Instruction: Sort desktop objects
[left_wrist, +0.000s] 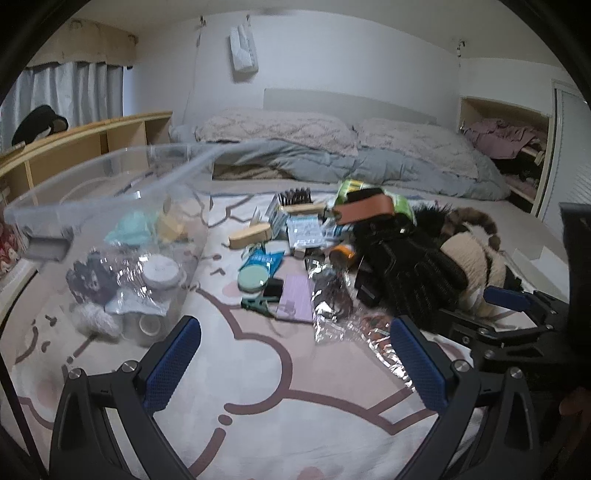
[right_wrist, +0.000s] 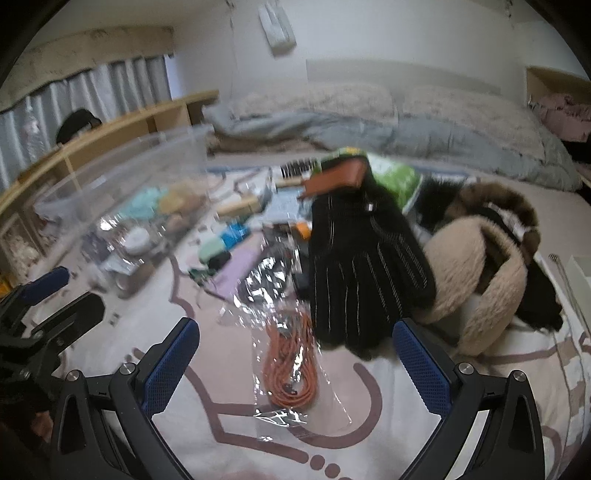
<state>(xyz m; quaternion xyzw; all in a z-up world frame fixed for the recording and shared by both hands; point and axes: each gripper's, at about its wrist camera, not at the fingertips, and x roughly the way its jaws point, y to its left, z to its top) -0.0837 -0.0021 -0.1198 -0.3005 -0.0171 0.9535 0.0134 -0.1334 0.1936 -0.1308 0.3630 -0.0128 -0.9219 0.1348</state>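
A clear plastic bin (left_wrist: 122, 192) stands at the left on the pink bed sheet and holds several small items; it also shows in the right wrist view (right_wrist: 122, 173). A pile of loose objects lies in the middle: a black glove (right_wrist: 365, 258), a bagged orange cable (right_wrist: 295, 365), a purple card (left_wrist: 295, 295), a round green tin (left_wrist: 252, 278), wooden brushes (left_wrist: 251, 234). My left gripper (left_wrist: 295, 365) is open and empty above the sheet, in front of the pile. My right gripper (right_wrist: 295, 365) is open and empty, hovering over the orange cable bag.
Beige fluffy earmuffs (right_wrist: 476, 266) and a fur-trimmed item (right_wrist: 491, 199) lie right of the glove. A grey duvet (left_wrist: 369, 166) and pillows lie behind. A wooden shelf (left_wrist: 92, 140) runs along the left. A white box (right_wrist: 580, 273) sits at the far right.
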